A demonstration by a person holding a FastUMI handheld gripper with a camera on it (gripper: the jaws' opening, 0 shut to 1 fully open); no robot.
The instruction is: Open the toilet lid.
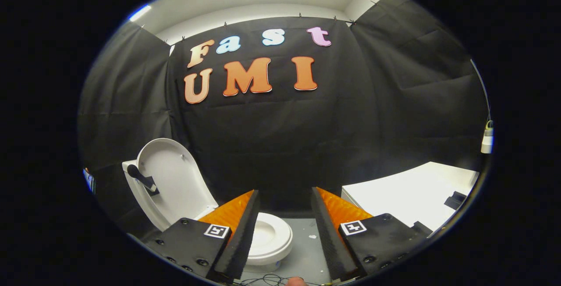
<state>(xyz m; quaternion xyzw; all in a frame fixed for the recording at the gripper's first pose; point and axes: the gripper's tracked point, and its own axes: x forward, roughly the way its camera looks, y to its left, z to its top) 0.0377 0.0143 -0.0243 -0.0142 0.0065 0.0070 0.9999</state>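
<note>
So at this point the toilet lid was already standing upright, leaning back against the tank behind it, with the seat and bowl left uncovered below. Looked to me like the opening part was basically done, and the step in hand was just the tail end of it, clear of the toilet.

The claw was wide open with nothing in it. The two fingers stood well apart, and through the gap you could see bare grey floor and the black cloth wall. The left finger overlapped the seat in the picture, sitting in front of it, but I couldn't tell if it was touching anything; my guess was not.

The lid was up and off to the left, beyond the left finger and well apart from it. A dark lever stuck out in front of the lid, no idea what for.

Next move, if any, probably only called for keeping the claw off the lid so it didn't get knocked back down. A white counter sat off to the right.
</note>
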